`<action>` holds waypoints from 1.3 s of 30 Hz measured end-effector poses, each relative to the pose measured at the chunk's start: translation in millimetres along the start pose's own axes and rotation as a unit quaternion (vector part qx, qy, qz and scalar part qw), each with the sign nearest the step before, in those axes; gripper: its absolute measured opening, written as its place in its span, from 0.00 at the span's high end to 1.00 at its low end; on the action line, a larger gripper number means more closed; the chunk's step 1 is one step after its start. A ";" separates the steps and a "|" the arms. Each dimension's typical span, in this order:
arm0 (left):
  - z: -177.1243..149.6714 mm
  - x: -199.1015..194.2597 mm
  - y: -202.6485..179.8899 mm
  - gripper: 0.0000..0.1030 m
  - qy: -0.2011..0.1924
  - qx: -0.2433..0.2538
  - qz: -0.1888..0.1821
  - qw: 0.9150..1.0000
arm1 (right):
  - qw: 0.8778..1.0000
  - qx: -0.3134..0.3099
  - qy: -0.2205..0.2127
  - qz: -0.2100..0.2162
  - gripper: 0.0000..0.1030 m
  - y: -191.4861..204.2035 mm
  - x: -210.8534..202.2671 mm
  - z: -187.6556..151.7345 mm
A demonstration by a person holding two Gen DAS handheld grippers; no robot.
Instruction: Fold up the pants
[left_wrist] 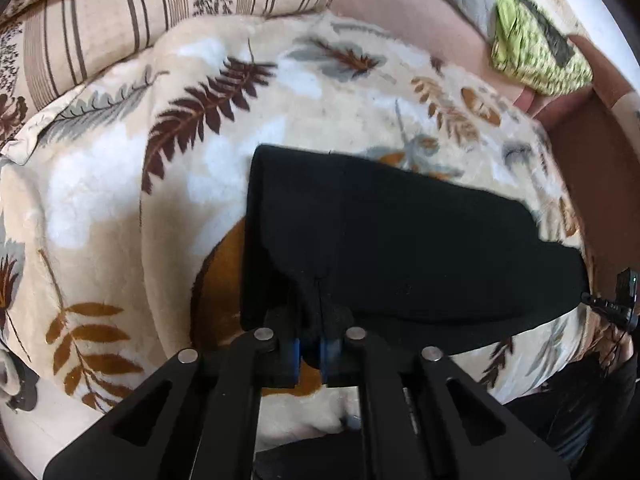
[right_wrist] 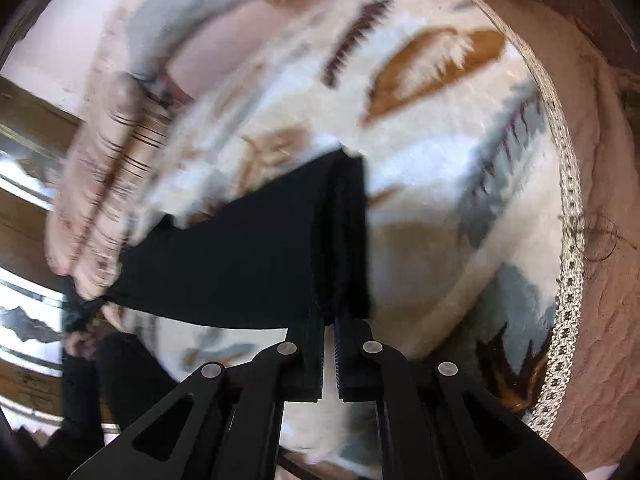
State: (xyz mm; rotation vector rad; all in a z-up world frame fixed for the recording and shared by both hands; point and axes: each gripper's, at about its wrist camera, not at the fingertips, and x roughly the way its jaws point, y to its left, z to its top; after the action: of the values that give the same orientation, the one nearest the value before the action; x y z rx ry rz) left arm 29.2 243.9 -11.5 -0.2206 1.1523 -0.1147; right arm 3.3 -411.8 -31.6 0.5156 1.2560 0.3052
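a home, most likely a bedroom: a bed spread with a fluffy leaf-print blanket (left_wrist: 120, 200), a striped patterned pillow (left_wrist: 120, 12) at its head, a pinkish quilted cover (right_wrist: 600, 320) beneath, a green cloth (left_wrist: 536, 52) lying nearby.

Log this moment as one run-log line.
task: fold pants | left tongs: shut on black pants | right tongs: shut on black pants | surface: leaf-print blanket

Bed (left_wrist: 420, 12) carries leaf-print fleece blanket (left_wrist: 120, 184); black pants (left_wrist: 400, 240) lie folded on blanket, striped pillow (left_wrist: 120, 20) at far edge.
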 end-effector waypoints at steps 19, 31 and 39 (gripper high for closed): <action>-17.5 -11.0 -175.2 0.48 -0.083 0.047 -0.018 0.995 | 0.965 -0.205 -0.079 -0.142 0.70 98.1 34.2 37.8; -48.8 55.1 -216.3 0.41 -0.119 0.069 0.112 0.984 | 0.957 -0.245 -0.028 -0.150 0.19 105.4 65.2 22.2; -50.4 54.6 -215.9 0.41 -0.121 0.062 0.106 0.985 | 0.959 -0.241 -0.027 -0.150 0.16 105.9 68.2 25.1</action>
State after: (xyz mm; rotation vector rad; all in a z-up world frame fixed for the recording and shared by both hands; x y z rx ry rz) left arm 10.1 17.1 -29.7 -0.0007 0.9163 0.0280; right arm 53.4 -293.6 -26.3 -0.0855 1.1371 0.3240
